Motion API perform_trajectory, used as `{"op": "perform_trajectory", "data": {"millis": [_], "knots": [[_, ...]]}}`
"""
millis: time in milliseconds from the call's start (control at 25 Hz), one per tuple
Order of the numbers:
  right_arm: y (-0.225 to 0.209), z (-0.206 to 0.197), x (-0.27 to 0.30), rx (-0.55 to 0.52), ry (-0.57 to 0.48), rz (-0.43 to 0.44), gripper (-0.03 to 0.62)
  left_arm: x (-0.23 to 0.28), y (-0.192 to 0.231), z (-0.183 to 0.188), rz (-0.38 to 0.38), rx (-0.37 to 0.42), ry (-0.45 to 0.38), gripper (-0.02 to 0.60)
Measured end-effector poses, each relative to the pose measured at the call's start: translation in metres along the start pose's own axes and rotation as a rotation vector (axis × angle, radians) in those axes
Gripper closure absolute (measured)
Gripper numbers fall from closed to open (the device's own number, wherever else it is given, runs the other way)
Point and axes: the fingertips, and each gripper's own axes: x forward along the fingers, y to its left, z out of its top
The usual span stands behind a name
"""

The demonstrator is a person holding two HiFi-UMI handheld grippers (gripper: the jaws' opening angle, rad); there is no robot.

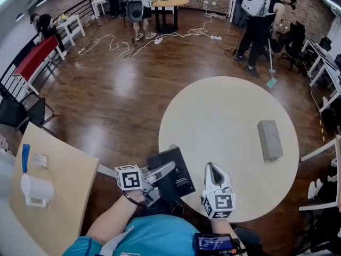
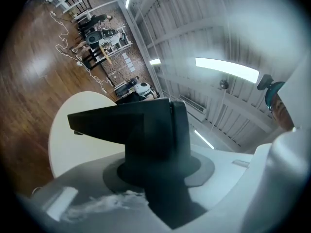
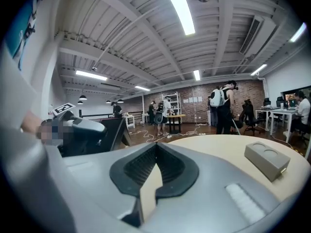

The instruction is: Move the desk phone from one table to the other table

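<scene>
The black desk phone hangs in the air between the two tables, just off the near edge of the round beige table. My left gripper is shut on it from the left. In the left gripper view the phone fills the space between the jaws, with the round table behind it. My right gripper is over the round table's near edge, beside the phone, jaws together and empty. In the right gripper view the right gripper points across the table, and the phone shows at the left.
A grey box lies at the round table's right side. The wooden table at the left carries a white device and a blue strap. A person sweeps beyond the round table. Cables lie on the floor.
</scene>
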Motion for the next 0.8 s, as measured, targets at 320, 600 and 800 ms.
{"op": "perform_trajectory", "data": {"millis": [320, 600, 800], "knots": [[0.055, -0.004, 0.008, -0.041, 0.024, 0.083, 0.602, -0.059, 0.009, -0.002, 0.032, -0.041, -0.088, 0.405], [0.129, 0.0, 0.054, -0.083, 0.039, 0.135, 0.602, -0.135, 0.039, 0.033, 0.057, -0.06, -0.161, 0.407], [0.197, 0.018, 0.094, -0.12, 0.047, 0.21, 0.602, -0.203, 0.064, 0.081, 0.113, -0.038, -0.233, 0.407]]}}
